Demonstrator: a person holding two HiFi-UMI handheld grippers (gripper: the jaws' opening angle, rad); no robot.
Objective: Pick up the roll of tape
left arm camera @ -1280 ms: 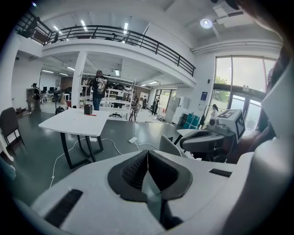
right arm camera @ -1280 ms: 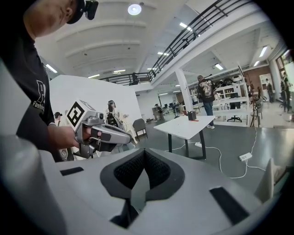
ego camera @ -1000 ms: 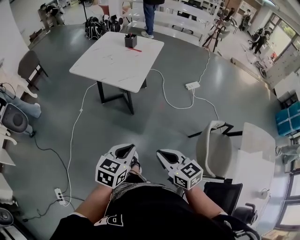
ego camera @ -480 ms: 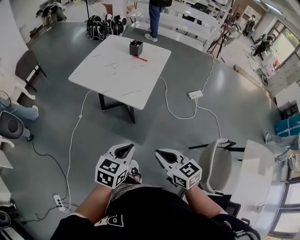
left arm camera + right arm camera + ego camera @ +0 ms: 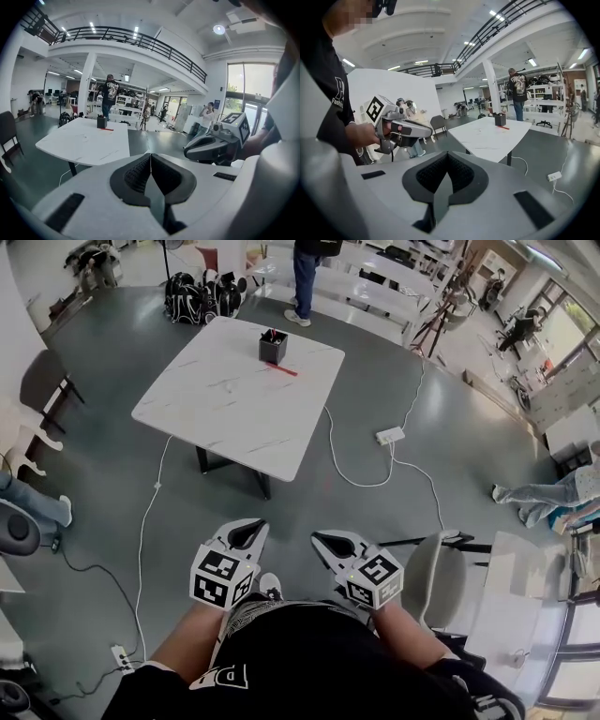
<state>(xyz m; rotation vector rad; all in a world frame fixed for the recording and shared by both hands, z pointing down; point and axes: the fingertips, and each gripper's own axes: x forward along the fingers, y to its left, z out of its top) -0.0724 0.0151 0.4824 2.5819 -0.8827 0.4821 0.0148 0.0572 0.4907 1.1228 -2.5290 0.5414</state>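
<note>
Though neither holds anything, left gripper [image 5: 247, 529] fingers [image 5: 135, 172] together, right gripper [image 5: 325, 542] likewise.

We see grey floor [image 5: 112, 427], white table [image 5: 225, 399], chair [image 5: 427, 568], power strip [image 5: 389, 436]; mezzanine railing [image 5: 140, 40], tall windows [image 5: 243, 93].

I've got open grey floor [image 5: 300, 507] ahead up to the white table [image 5: 225, 399]; a white cable [image 5: 142, 549] trails left, a chair [image 5: 427, 568] crowds my right.
</note>
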